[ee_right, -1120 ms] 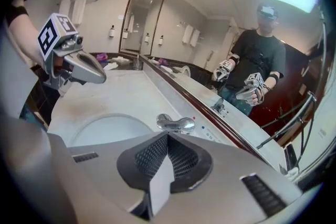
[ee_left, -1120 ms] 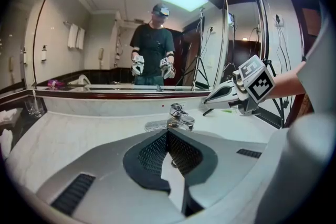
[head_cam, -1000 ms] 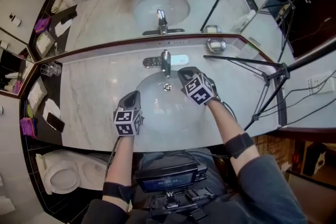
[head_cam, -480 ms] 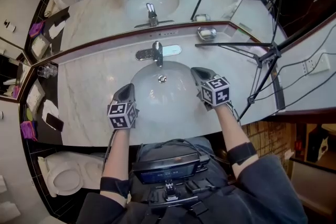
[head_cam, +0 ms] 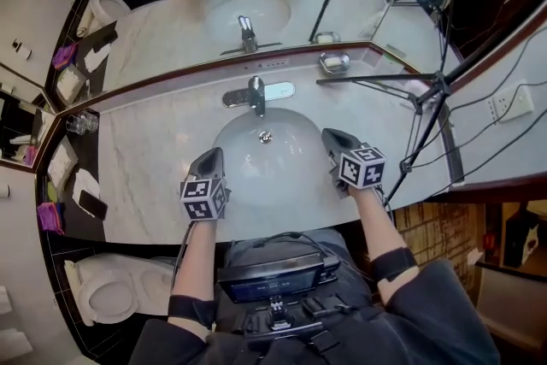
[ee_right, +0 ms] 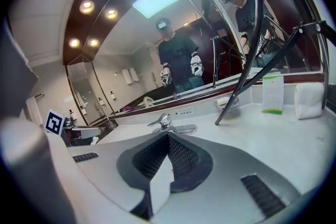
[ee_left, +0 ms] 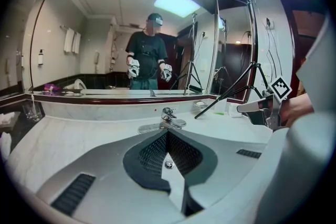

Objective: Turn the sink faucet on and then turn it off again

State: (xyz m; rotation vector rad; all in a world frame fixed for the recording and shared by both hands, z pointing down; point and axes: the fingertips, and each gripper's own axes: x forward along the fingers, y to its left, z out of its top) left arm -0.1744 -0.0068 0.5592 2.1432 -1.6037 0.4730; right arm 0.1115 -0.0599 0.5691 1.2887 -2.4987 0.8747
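Note:
The chrome faucet point(head_cam: 255, 94) stands behind the white oval sink point(head_cam: 272, 175), its lever over the base plate; no stream of water shows. My left gripper point(head_cam: 212, 155) is shut and empty over the basin's left front rim. My right gripper point(head_cam: 331, 137) is also shut and empty, over the basin's right rim and well short of the faucet. In the left gripper view the shut jaws point(ee_left: 168, 135) point at the faucet point(ee_left: 169, 120), with the right gripper point(ee_left: 258, 108) off to the side. In the right gripper view the shut jaws point(ee_right: 168, 137) sit below the faucet point(ee_right: 164, 122).
A black tripod point(head_cam: 417, 103) straddles the marble counter's right side. A soap dish point(head_cam: 334, 61) sits by the mirror point(head_cam: 256, 4). Glasses point(head_cam: 79, 123) and a phone point(head_cam: 90, 203) are on the left counter, a toilet point(head_cam: 102, 291) below. A leaflet point(ee_right: 273, 93) stands right.
My right gripper has drawn back from near the faucet to the basin's right rim and rolled its marker cube upright. The left gripper has hardly shifted.

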